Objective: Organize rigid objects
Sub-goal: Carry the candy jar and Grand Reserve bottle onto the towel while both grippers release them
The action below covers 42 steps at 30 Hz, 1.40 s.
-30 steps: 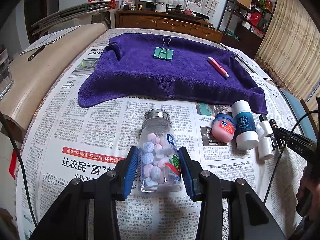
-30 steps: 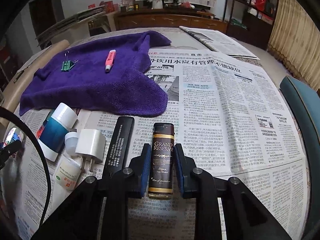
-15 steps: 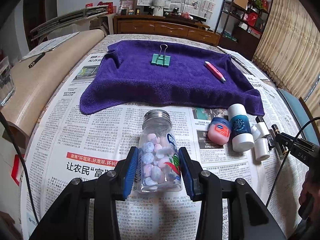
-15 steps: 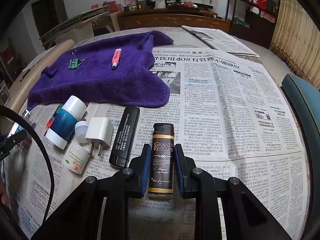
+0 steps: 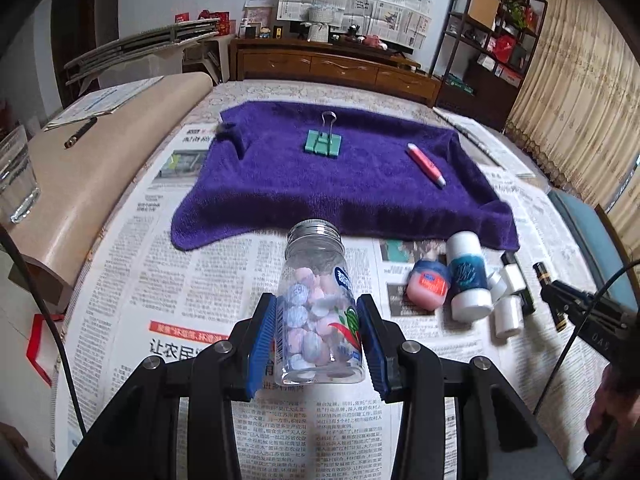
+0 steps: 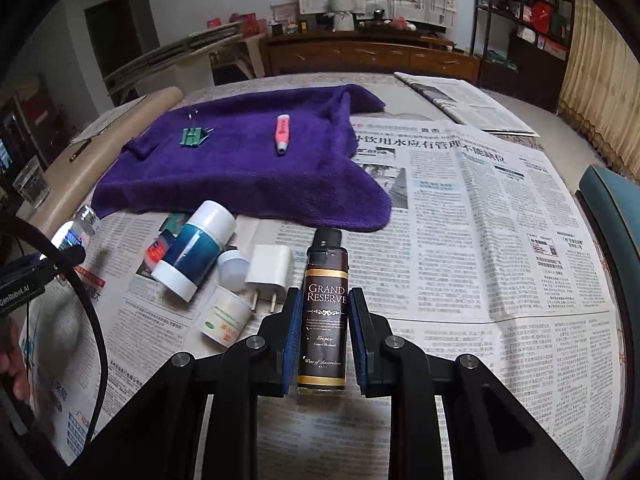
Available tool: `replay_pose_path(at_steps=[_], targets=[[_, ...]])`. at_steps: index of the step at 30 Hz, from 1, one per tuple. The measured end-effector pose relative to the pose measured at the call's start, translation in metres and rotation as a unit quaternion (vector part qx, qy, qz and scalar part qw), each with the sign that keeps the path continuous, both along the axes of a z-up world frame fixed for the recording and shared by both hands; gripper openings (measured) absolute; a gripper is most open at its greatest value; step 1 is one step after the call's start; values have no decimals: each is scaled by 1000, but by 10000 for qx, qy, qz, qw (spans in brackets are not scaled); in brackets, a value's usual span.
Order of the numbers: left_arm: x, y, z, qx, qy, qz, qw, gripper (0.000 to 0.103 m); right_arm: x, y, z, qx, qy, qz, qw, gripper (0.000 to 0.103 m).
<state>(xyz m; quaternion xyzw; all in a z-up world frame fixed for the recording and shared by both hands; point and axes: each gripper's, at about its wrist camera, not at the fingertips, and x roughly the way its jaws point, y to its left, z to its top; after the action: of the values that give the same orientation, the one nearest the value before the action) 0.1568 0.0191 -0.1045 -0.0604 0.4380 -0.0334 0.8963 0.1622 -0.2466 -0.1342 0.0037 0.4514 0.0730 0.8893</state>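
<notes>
My left gripper (image 5: 318, 342) is shut on a clear jar of pastel candies (image 5: 320, 308) with a silver lid, held above the newspaper. My right gripper (image 6: 323, 336) is shut on a small dark Grand Reserve bottle (image 6: 325, 316), also lifted. A purple towel (image 5: 340, 176) lies further back with a green binder clip (image 5: 323, 142) and a pink pen (image 5: 426, 164) on it. The towel (image 6: 240, 172), clip (image 6: 192, 136) and pen (image 6: 282, 134) also show in the right wrist view.
Between the grippers lie a pink tin (image 5: 427, 288), a blue-and-white tube (image 6: 196, 252), a white charger plug (image 6: 269, 268), a small white jar (image 6: 226, 316) and a black bar (image 5: 520, 280). A glass of water (image 5: 14, 176) stands on the beige bench at left. A teal chair (image 6: 612, 216) is at right.
Both grippers have risen and pulled back with their objects held; the jar and the bottle now sit higher above the newspaper, and the table items appear lower and farther.
</notes>
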Motion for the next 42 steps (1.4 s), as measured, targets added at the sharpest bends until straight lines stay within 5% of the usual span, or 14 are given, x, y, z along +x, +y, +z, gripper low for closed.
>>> replay_pose_path(at_steps=[21,42], targets=[[35,25,40,-16,-291,168,9994,39,41,20,42,319,-188,160,9992,24],[139,28,9,54,-65,242,9997,39,162,38,23,201,97,178,9996,23]])
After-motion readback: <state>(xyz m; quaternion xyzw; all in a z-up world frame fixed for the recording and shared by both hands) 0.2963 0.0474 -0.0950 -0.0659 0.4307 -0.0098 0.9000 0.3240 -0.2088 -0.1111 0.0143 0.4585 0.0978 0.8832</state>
